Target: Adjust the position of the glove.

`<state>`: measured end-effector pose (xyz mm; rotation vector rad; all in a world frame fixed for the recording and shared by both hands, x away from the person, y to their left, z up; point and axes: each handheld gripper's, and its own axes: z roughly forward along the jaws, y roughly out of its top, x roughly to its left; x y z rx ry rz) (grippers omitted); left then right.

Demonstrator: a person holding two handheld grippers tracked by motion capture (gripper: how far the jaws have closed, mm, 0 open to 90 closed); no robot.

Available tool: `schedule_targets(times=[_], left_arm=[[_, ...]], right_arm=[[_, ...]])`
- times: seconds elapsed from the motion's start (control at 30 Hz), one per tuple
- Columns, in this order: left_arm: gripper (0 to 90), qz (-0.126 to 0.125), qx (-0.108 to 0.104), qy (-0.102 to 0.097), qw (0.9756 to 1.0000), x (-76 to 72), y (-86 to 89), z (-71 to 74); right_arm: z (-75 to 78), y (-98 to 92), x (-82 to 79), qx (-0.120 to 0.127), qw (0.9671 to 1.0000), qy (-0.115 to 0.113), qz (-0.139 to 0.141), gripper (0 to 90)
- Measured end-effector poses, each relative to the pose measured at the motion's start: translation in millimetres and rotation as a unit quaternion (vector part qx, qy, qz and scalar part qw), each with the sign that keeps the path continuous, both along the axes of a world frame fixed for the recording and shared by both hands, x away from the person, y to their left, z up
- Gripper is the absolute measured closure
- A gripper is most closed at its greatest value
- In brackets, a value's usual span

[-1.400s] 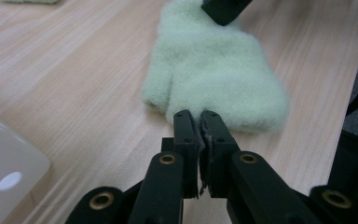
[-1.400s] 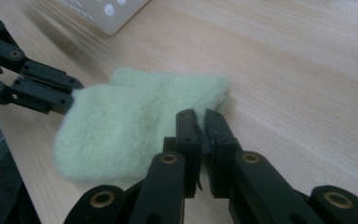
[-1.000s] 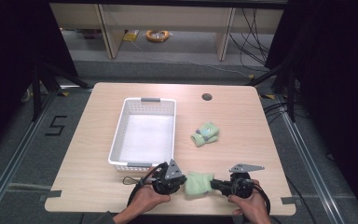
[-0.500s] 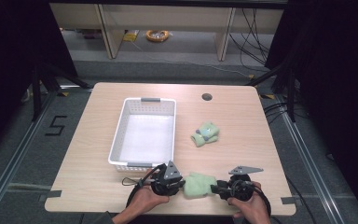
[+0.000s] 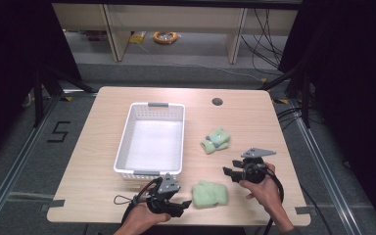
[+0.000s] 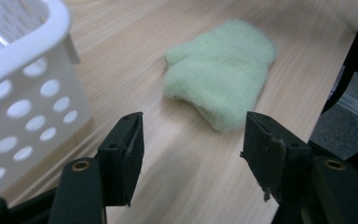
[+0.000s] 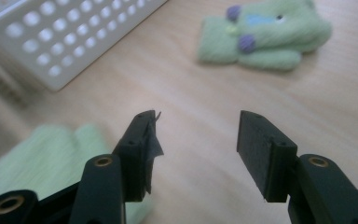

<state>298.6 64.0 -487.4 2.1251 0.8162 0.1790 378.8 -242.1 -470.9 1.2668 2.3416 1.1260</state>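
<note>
A plain pale green mitten (image 5: 210,194) lies flat near the table's front edge, and in the left gripper view this mitten (image 6: 219,79) is just ahead of the jaws. My left gripper (image 5: 185,204) stands open a little to its left, holding nothing (image 6: 191,149). My right gripper (image 5: 228,172) is open and empty, up and to the right of that mitten, which shows blurred at lower left (image 7: 42,158). A second green mitten with purple dots (image 5: 215,141) lies mid-table, ahead of the open right gripper (image 7: 198,144) as the dotted mitten (image 7: 265,37).
A white perforated basket (image 5: 123,147) stands empty left of centre, close to my left gripper (image 6: 23,88) and at the upper left of the right gripper view (image 7: 74,32). A round cable hole (image 5: 217,102) sits near the table's far edge.
My right gripper has drawn away from the plain mitten, moving farther up the table. The mitten now lies free. My left gripper has backed off slightly toward the front edge.
</note>
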Motion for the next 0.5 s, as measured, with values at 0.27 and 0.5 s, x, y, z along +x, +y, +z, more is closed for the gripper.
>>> schedule_targets(times=[0.27, 0.5], left_arm=[[33.1, 0.015, -0.002, 0.011, 0.9998, -6.7, 15.6, -7.3], [31.8, 0.022, -0.019, 0.023, 0.9993, -12.3, 19.0, -8.8]], right_arm=[[4.9, 21.1, 55.9, -0.02, 0.9995, 0.015, -0.018, 48.4], [-0.3, 39.8, 93.6, -0.04, 0.9987, 0.01, -0.029, 49.6]])
